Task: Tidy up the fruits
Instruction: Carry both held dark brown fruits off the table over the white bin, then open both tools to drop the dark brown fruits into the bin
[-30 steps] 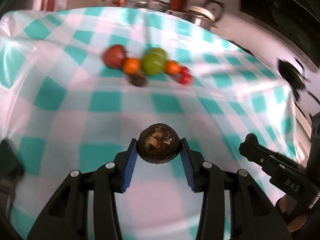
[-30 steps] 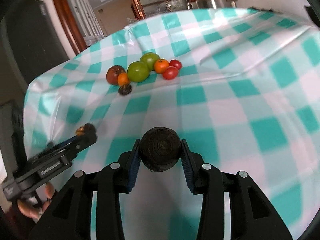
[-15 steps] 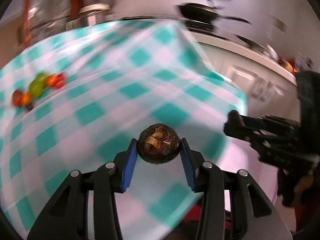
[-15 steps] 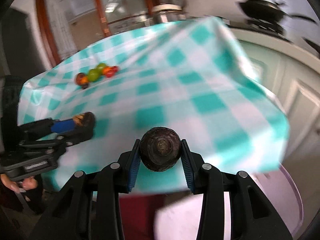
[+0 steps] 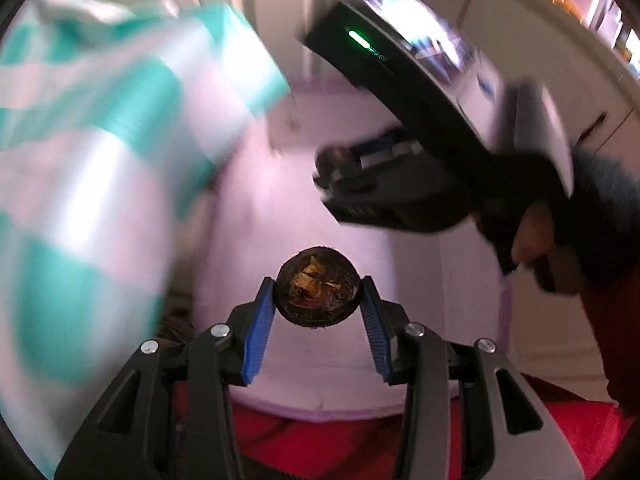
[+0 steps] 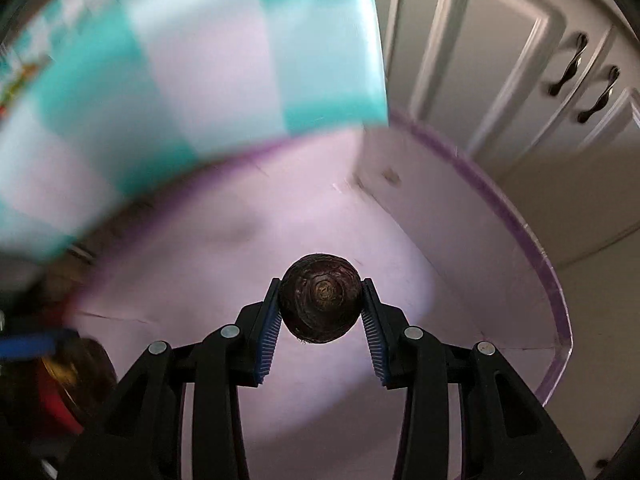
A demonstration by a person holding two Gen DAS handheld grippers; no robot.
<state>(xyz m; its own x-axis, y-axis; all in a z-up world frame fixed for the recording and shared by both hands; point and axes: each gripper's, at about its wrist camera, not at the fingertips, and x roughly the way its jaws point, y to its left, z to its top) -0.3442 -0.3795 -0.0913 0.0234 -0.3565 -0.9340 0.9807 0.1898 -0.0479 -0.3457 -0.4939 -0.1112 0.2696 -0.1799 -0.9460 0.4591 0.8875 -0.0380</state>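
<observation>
We find the left gripper (image 5: 318, 312) pinching a dark round fruit (image 5: 318, 286), both blue pads (image 5: 258, 338) pressed against its sides, the dried, torn end facing the camera. The right gripper (image 6: 320, 314) likewise clamps a second dark fruit (image 6: 321, 298), its ringed end toward the lens. Neither fruit touches anything but its pads.

Governing relation: each fruit hangs directly over the pale lilac tub (image 6: 554, 292), with both grippers pointing steeply down into it. The tub floor lies straight ahead of both sets of fingers, so in our judgement the drop calls only for lowering and release, with no sideways correction. The fruits are near spherical; no long axis matters.

In the left view the right gripper (image 5: 340, 168) shows ahead and to the right, apart from the left one, held in a hand (image 5: 534, 236). The checked cloth (image 6: 192, 60) overhangs the tub's far rim. White cabinet doors (image 6: 472, 60) stand beyond the rim. Blur hides any tub contents.
</observation>
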